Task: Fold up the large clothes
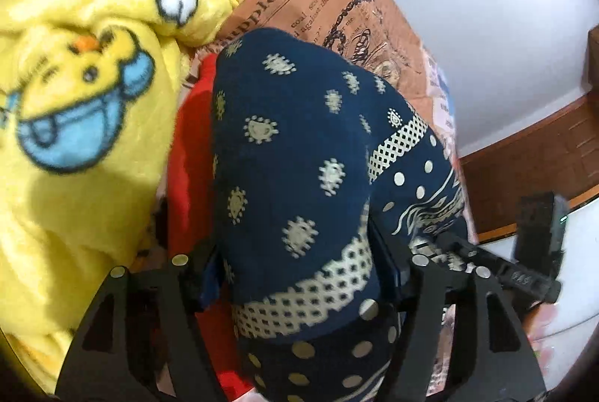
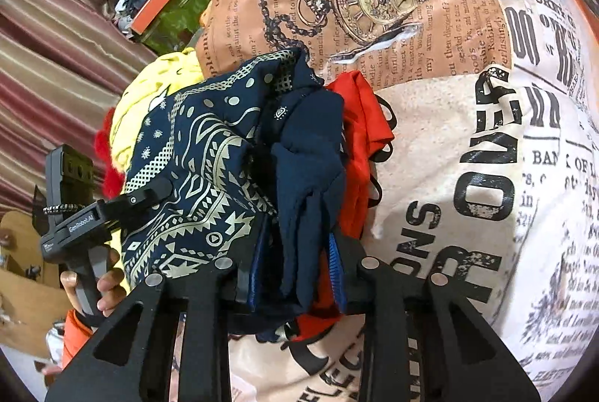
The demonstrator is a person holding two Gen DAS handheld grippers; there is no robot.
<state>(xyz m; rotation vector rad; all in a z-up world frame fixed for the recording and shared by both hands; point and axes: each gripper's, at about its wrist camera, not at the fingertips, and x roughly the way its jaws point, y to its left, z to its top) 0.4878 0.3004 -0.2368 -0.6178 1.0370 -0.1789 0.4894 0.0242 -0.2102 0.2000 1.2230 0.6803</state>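
Both grippers grasp the navy patterned garment [image 1: 295, 155], lifted over the newspaper-print bedsheet [image 2: 449, 155]. The left gripper [image 1: 295, 274] clamps one bunched end, the right gripper [image 2: 295, 274] another fold. A red garment [image 2: 359, 125] lies beneath, a yellow fleece blanket [image 1: 82, 72] beside it.

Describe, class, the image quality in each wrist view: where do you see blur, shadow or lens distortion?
Left wrist view: the yellow fleece at the left is soft and blurred, the navy patterned garment sharper; dark fisheye corners. Right wrist view: sharper overall, the newspaper-print sheet bulges with barrel distortion, and a grey shadow falls on it beside the right gripper.
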